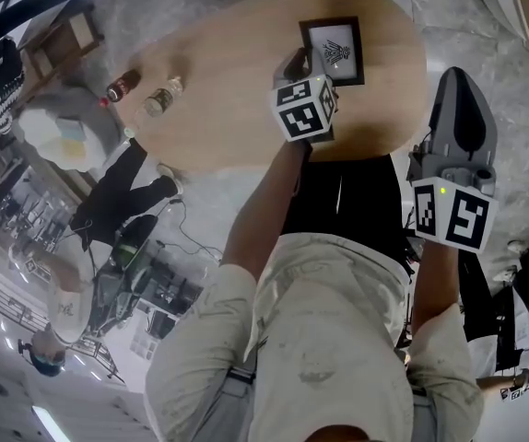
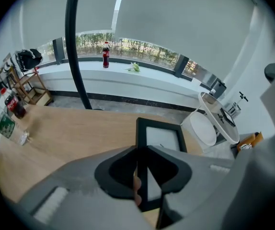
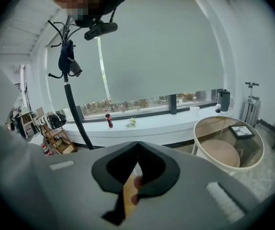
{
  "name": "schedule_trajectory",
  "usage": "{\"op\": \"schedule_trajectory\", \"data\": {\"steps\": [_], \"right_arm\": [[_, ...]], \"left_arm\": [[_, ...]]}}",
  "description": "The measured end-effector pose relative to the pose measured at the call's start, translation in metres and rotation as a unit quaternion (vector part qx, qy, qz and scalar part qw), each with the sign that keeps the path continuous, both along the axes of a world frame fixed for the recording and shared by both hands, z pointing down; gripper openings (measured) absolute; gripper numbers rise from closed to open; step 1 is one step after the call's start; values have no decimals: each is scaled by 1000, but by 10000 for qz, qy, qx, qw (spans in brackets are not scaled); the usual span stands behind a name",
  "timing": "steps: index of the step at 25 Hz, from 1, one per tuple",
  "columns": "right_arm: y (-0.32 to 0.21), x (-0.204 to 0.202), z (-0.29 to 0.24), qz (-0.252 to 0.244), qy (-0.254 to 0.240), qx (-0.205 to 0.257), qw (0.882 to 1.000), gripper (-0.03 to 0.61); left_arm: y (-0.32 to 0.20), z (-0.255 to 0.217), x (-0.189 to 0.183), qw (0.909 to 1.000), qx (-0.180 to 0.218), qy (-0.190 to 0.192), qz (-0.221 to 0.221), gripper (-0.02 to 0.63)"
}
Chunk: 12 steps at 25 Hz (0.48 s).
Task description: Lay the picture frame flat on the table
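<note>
**Your left gripper [image 2: 140, 150] pinches the picture frame [image 2: 163, 139].**
Its jaws clamp the black frame's left rim. The frame lies face up toward the right end of the wooden table [image 1: 228, 90]; whether it rests fully flat cannot be told. Your right gripper [image 3: 138, 145], jaws pressed together and empty, hangs beyond the table's edge. Two bottles [image 1: 161, 98] sit at the table's left end.

Picture frame [image 1: 332, 51] near corner hidden behind left claw [image 1: 294, 65].

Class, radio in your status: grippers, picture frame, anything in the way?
Left gripper shut on picture frame edge. Right gripper shut, empty, off the table. Frame low at table, flatness unclear. Two bottles at other end, well apart.
</note>
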State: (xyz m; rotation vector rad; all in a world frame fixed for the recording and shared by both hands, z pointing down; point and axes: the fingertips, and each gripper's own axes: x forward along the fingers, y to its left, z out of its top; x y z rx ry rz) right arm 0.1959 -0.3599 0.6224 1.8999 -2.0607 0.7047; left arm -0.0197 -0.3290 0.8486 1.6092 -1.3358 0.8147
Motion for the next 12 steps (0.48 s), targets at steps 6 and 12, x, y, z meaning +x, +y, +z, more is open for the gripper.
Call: {"op": "schedule_trajectory", "data": {"steps": [6,12], "right_arm": [[-2,-8,5,-102,-14,-19,9999,3],[1,-8,12,-110,-42,-130,9998,3]], "left_arm": [[14,24,2,9994,-311,-31,131,78],[27,42,7,9974,-621,-26,369,78]]}}
